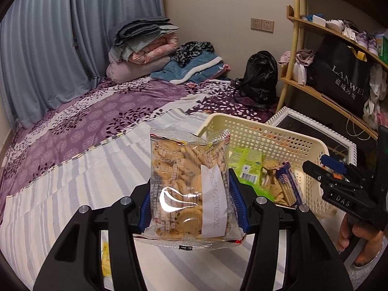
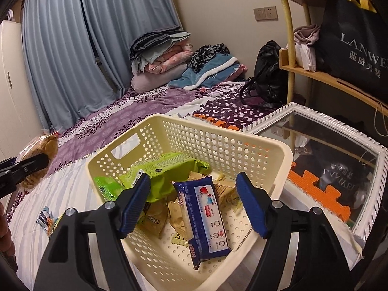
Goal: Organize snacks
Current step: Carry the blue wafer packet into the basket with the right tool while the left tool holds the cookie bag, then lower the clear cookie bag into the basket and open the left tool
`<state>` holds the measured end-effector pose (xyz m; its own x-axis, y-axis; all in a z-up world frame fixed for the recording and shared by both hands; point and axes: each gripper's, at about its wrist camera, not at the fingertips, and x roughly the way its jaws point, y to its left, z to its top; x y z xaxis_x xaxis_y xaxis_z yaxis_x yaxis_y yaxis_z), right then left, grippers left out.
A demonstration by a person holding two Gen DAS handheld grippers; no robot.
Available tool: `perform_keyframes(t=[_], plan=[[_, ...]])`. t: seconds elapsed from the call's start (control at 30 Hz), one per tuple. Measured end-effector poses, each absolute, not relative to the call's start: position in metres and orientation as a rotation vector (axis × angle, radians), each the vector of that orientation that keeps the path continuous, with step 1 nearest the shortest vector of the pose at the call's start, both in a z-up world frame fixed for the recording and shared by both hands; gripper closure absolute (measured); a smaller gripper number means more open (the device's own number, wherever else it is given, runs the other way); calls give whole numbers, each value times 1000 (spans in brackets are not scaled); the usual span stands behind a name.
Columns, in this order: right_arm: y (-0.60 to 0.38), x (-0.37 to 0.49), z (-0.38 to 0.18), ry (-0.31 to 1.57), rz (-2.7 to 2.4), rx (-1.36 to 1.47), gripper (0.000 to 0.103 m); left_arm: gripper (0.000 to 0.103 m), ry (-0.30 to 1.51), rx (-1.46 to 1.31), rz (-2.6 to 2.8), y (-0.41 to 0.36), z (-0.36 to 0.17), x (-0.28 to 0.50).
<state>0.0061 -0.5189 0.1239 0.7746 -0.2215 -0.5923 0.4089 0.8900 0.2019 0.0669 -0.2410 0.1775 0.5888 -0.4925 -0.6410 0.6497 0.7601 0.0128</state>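
Observation:
My left gripper (image 1: 191,194) is shut on a clear bag of small cookies (image 1: 189,184) and holds it upright above the striped bed sheet, left of the cream perforated basket (image 1: 254,128). In the right wrist view the bag (image 2: 46,145) shows at the far left. My right gripper (image 2: 194,201) is open and empty, hovering over the basket (image 2: 218,135). Below it in the basket lies a blue cracker pack (image 2: 206,215), a green packet (image 2: 167,169) and several small tan packets (image 2: 155,218).
A small snack packet (image 2: 44,219) lies on the sheet left of the basket. A white-framed mirror (image 2: 327,145) lies right of the basket, on an orange foam mat (image 2: 308,181). A wooden shelf (image 2: 315,72) stands behind. Folded bedding (image 2: 165,55) and a black bag (image 2: 269,77) sit far back.

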Motion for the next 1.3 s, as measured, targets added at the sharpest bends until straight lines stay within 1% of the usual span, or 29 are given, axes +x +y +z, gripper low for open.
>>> perform_keyframes(t=[0.1, 0.17, 0.2, 0.4, 0.43, 0.47, 0.5, 0.53, 0.57, 0.93, 1.03, 1.17, 1.3], plan=[[-520, 5, 125, 590, -362, 310, 30, 48, 663, 267, -704, -257, 176, 67], [-519, 4, 125, 586, -378, 287, 25, 48, 664, 278, -728, -271, 175, 65], [-519, 4, 125, 585, -385, 278, 24, 48, 666, 282, -738, -276, 175, 65], [-527, 2, 122, 594, -405, 283, 23, 48, 682, 293, -799, -307, 168, 62], [-528, 1, 122, 594, -409, 287, 23, 46, 688, 292, -810, -312, 166, 62], [-530, 0, 121, 595, -412, 290, 23, 37, 693, 290, -821, -316, 164, 62], [-532, -1, 121, 595, -415, 293, 23, 19, 694, 288, -824, -319, 163, 61], [-533, -1, 121, 595, -419, 295, 23, 12, 688, 286, -815, -320, 162, 60], [-535, -1, 120, 595, -422, 297, 23, 10, 679, 284, -810, -321, 162, 59], [-530, -1, 125, 584, -420, 297, 22, 9, 697, 290, -775, -307, 159, 59], [-526, -2, 127, 574, -419, 294, 16, 9, 693, 288, -767, -301, 161, 58], [-520, -2, 132, 569, -417, 283, 16, 6, 689, 282, -754, -291, 162, 57], [-514, 0, 136, 568, -410, 274, 15, 6, 688, 276, -739, -281, 163, 57]])
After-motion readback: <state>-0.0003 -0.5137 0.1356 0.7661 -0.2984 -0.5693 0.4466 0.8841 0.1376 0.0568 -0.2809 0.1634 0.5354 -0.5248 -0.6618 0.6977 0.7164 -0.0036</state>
